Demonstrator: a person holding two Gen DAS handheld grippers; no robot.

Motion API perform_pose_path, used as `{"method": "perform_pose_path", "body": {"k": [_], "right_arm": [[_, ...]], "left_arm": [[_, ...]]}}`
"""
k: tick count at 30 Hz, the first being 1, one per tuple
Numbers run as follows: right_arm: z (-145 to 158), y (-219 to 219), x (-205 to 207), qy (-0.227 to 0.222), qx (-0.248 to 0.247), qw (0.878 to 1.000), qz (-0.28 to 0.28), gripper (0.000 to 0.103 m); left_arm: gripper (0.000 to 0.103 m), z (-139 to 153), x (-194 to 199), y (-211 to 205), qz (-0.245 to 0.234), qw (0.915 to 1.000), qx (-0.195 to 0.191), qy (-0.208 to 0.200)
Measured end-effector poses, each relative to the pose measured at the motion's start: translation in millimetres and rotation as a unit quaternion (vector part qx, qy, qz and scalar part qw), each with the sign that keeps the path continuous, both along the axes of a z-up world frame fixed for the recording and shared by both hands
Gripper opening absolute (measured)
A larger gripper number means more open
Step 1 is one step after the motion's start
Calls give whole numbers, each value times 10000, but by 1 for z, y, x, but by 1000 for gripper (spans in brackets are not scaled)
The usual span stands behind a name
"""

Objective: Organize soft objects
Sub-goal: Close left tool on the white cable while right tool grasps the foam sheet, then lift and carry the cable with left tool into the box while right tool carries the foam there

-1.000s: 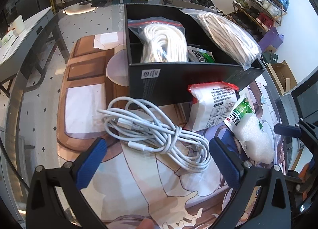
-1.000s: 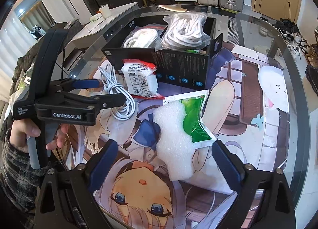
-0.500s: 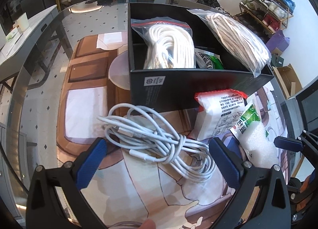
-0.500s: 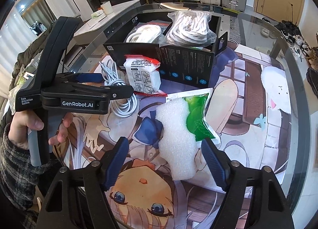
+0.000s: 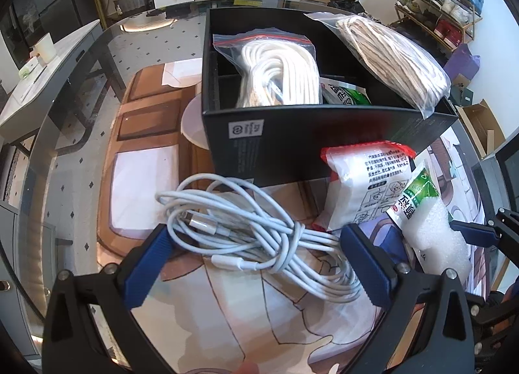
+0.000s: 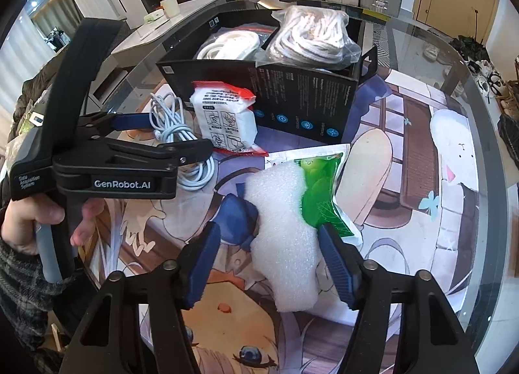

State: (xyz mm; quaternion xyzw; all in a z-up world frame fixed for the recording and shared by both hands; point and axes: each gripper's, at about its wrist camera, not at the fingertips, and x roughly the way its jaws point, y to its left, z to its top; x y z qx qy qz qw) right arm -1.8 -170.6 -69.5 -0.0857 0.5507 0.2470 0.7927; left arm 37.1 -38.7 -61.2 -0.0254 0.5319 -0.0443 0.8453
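While the right gripper is closing around the foam packet (pads not yet pressing), the left gripper is hovering wide over the white cable beside the black box.

Two zip bags of white rope counted, one black divided box, one coiled white charging cable, one red-edged white pkt, two green-and-white pkts, two grippers, one printed mat.
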Motion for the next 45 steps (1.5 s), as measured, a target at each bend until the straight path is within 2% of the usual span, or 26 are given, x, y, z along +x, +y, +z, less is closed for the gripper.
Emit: {"method": "perform_pose_path", "body": {"k": [3, 7, 9, 19, 24, 32, 45], "right_arm": [[-2, 0, 2, 18, -17, 10000, 51, 51], [-7, -1, 4, 34, -17, 10000, 52, 45], [-8, -1, 5, 16, -19, 10000, 41, 43], [-2, -3, -3, 35, -5, 10000, 21, 41], [6, -7, -4, 3, 85, 10000, -8, 41], [13, -7, -3, 21, 97, 9999, 19, 41], [17, -3, 2, 54, 95, 9999, 2, 41]], "left_arm": [[97, 1, -2, 1, 12, 10000, 46, -22], [91, 4, -4, 3, 21, 10000, 32, -8], [77, 6, -6, 4, 17, 10000, 7, -18], [63, 10, -12, 9, -31, 9999, -94, -21], [47, 12, -18, 12, -92, 9997, -226, 21], [39, 16, -27, 9, -233, 9994, -238, 71], [33, 25, -42, 10, -537, 9981, 285, -19]]}}
